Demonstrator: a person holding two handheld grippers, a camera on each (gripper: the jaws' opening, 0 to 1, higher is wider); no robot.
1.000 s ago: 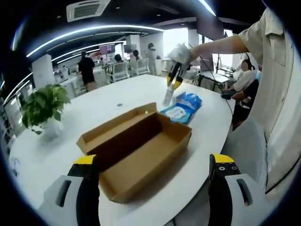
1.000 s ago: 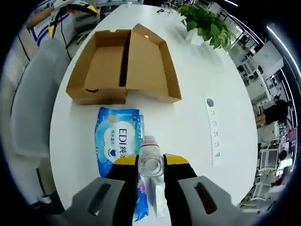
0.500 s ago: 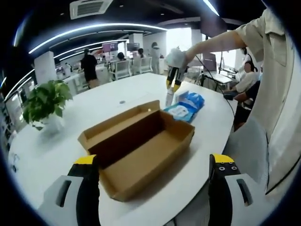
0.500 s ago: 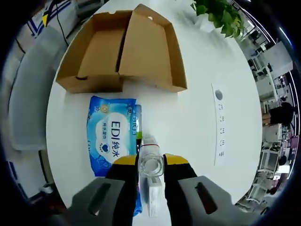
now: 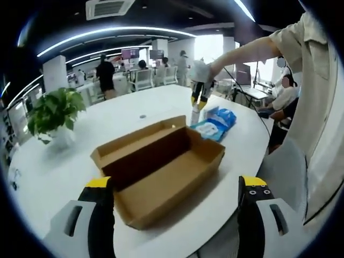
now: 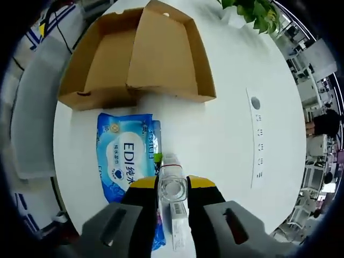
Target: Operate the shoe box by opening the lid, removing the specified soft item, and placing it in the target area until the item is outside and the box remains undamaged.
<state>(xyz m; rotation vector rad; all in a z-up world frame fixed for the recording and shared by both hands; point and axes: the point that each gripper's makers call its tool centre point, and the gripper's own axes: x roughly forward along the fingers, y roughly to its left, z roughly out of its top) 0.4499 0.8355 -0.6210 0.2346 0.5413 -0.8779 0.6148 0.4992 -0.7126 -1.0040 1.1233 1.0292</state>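
Here, in the left gripper view, the left claw (image 5: 174,196) gapes wide with the open shoe box (image 5: 161,166) just ahead on the tabletop (image 5: 107,121). In the right gripper view, the right claw (image 6: 172,188) pinches what looks like a clear bottle (image 6: 172,177); the blue wipes pack (image 6: 124,158) lies just left, the box beyond.

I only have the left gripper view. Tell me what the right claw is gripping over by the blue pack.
Observer: The right claw is shut on a small clear bottle, seen from its top end.
Operator: Read me the blue pack's label.
Observer: The blue wipes pack lies flat, label up, printed "EDI" in large white letters.
Operator: Say whether it touches the box.
Observer: It does not. A strip of bare white table separates the pack from the short end of the open shoe box.
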